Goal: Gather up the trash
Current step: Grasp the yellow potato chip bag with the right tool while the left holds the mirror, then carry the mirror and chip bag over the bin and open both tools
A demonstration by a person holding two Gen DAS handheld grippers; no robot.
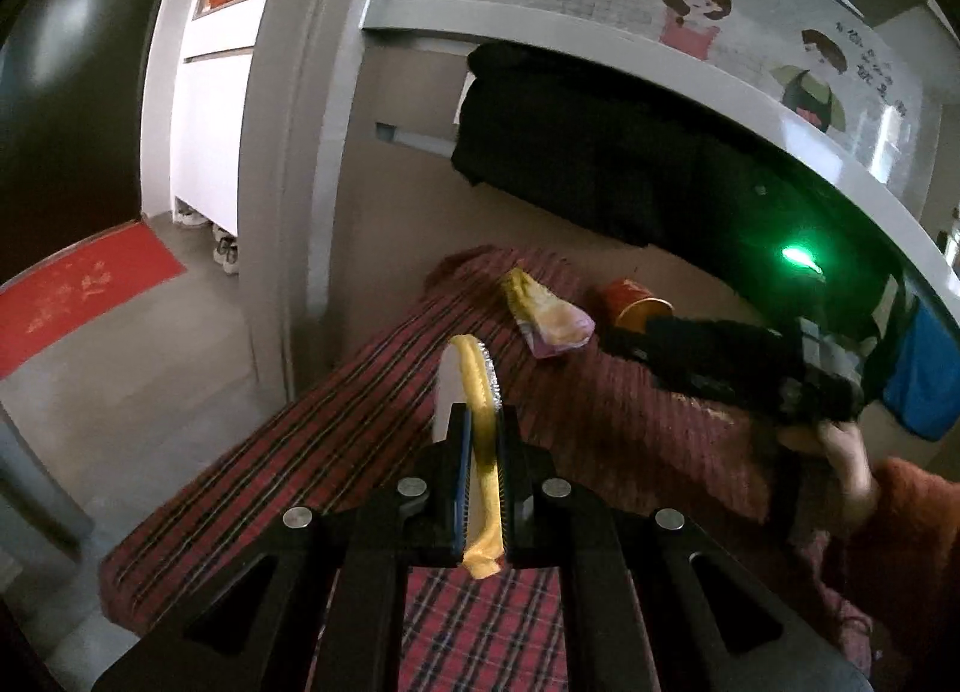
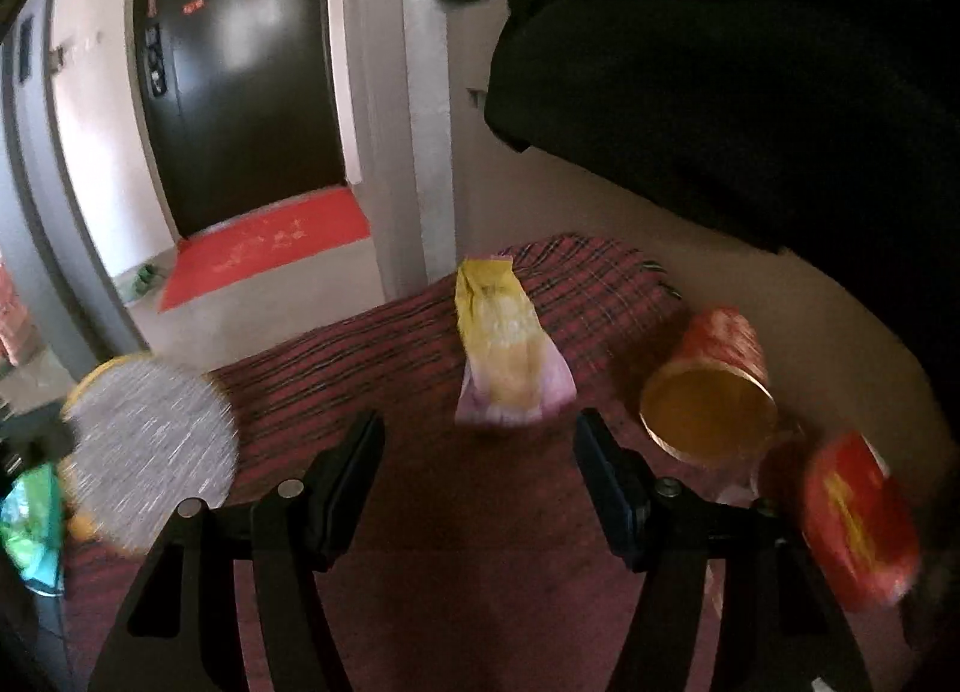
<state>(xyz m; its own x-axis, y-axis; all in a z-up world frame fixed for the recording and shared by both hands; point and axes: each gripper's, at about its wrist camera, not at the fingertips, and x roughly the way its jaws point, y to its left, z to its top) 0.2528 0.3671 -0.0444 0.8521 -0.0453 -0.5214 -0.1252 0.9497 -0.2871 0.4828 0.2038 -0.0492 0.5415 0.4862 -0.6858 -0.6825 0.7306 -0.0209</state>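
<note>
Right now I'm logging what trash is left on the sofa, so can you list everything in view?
Foil lid: one, yellow with silver inner face, clamped edge-on in the left gripper.
Snack wrapper: one, yellow and pink, on the plaid cover ahead of the right gripper.
Paper cup: one, red, lying on its side, right of the wrapper.
Red packet: one, right of the cup, blurred.
Plaid cover: one, red.
Dark garment: one, black, hanging behind.
Doormat: one, red, by the door.
Left gripper: shut on the lid.
Right gripper: open, empty.
</note>
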